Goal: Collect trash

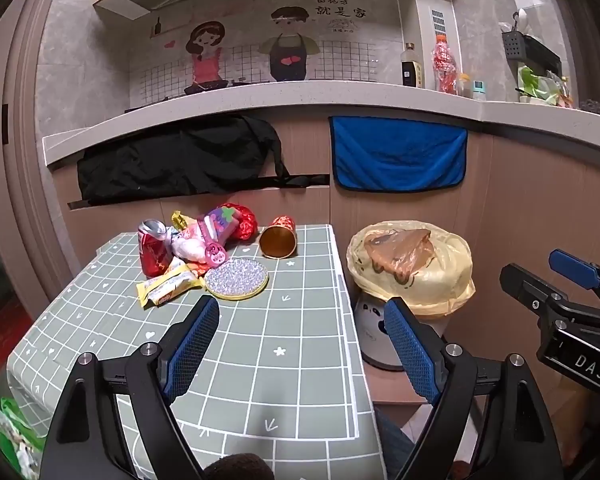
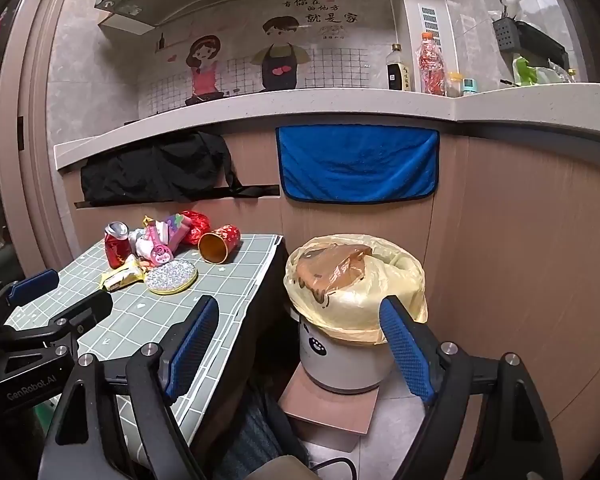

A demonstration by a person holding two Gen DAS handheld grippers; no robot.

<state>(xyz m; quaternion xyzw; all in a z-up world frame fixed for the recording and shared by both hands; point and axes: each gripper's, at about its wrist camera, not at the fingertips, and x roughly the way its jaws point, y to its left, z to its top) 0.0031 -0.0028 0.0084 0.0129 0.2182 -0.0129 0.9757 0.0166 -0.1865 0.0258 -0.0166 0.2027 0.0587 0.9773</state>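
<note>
A pile of trash lies at the far side of the green grid table [image 1: 260, 360]: a crushed red can [image 1: 153, 249], a yellow wrapper [image 1: 168, 286], a pink package [image 1: 216, 226], a red foil wrapper [image 1: 246, 218], a tipped red and gold paper cup [image 1: 278, 238] and a round glittery disc [image 1: 237, 279]. A white bin with a yellow bag [image 1: 412, 272] stands right of the table, a brown bag inside it [image 2: 332, 268]. My left gripper [image 1: 302, 344] is open and empty above the table's near half. My right gripper [image 2: 300, 344] is open and empty, near the bin [image 2: 356, 300].
Behind the table a counter front carries a black cloth [image 1: 180, 160] and a blue towel [image 1: 398, 156]. Bottles [image 1: 444, 64] stand on the counter top. The bin rests on a brown board [image 2: 328, 408] on the floor. The table's right edge sits close to the bin.
</note>
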